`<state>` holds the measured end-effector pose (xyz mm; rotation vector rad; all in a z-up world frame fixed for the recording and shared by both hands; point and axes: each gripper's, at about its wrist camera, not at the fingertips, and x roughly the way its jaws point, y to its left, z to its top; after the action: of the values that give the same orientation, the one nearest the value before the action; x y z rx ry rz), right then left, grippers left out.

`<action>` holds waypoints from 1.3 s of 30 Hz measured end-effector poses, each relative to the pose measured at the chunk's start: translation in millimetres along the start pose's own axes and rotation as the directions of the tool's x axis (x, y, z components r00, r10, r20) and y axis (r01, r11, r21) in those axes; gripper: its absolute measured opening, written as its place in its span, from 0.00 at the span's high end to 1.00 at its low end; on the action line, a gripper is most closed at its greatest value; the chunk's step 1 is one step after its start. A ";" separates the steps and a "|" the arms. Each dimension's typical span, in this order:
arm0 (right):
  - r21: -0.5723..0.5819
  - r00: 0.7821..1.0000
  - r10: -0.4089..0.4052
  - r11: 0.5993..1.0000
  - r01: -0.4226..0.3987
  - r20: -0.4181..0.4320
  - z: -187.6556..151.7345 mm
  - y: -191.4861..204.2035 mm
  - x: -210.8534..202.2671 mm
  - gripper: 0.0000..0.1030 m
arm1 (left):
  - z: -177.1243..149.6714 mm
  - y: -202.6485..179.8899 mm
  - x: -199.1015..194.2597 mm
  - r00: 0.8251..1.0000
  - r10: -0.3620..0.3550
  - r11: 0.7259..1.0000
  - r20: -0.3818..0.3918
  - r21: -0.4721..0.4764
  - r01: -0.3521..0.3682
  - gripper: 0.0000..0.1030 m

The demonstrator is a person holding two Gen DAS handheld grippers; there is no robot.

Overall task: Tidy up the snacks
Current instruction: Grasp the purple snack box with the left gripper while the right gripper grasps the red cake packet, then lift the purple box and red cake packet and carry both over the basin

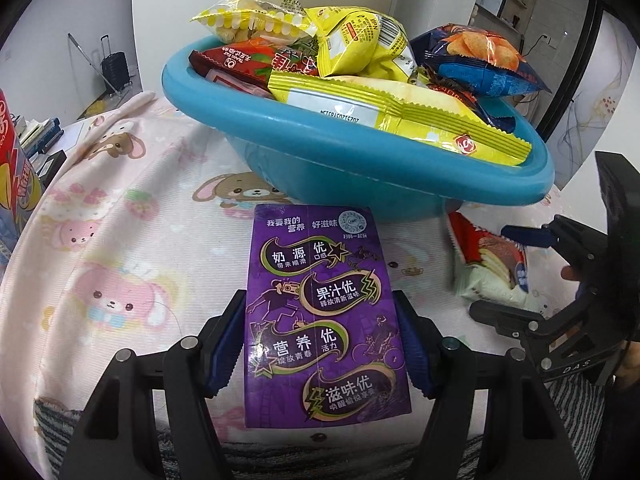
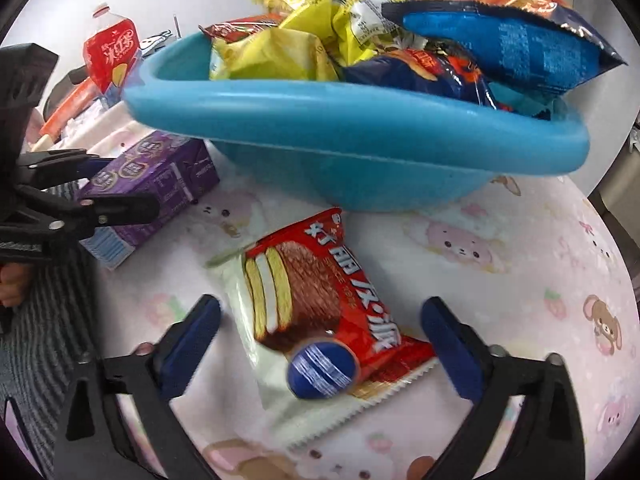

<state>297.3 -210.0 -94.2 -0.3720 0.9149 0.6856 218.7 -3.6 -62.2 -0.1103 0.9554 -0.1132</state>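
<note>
Left gripper (image 1: pixel 320 336): clamped on purple rectangular drink carton (image 1: pixel 320 320).
Right gripper (image 2: pixel 320 336): jaws apart around red-and-white foil pie packet (image 2: pixel 320 320).
Blue plastic basin (image 1: pixel 360 160): heaped with snack bags.

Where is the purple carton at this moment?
In the left wrist view the purple carton lies on the cloth, between the left gripper jaws, just in front of the blue basin.
</note>
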 end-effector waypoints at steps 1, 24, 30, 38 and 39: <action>0.002 1.000 0.004 1.000 -0.004 -0.010 -1.2 1.2 -1.3 0.15 | 0.0 0.0 0.0 1.000 0.000 1.000 0.000 0.000 0.000 0.31; -0.029 0.999 0.028 0.999 -0.028 -0.022 -6.2 25.0 -18.8 0.43 | -3.2 -4.3 -15.9 0.999 -0.032 0.999 0.039 0.017 0.031 0.33; -0.028 0.993 0.116 0.993 -0.116 0.029 -6.5 27.8 -35.1 0.43 | -6.4 -7.0 -30.1 0.996 -0.052 0.999 0.069 0.017 0.051 0.33; -0.034 0.951 0.294 0.956 -0.292 0.094 -8.9 30.3 -56.6 0.43 | -24.5 13.3 -57.1 0.992 -0.057 0.998 0.111 -0.028 0.060 0.33; -0.036 0.946 0.309 0.951 -0.307 0.102 -8.1 31.8 -58.7 0.43 | -27.1 15.3 -60.2 0.991 -0.050 0.998 0.122 -0.037 0.055 0.33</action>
<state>246.0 -213.7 -50.9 -0.2082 0.8735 0.9929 162.8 19.1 -31.3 -0.1774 0.8336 -0.1344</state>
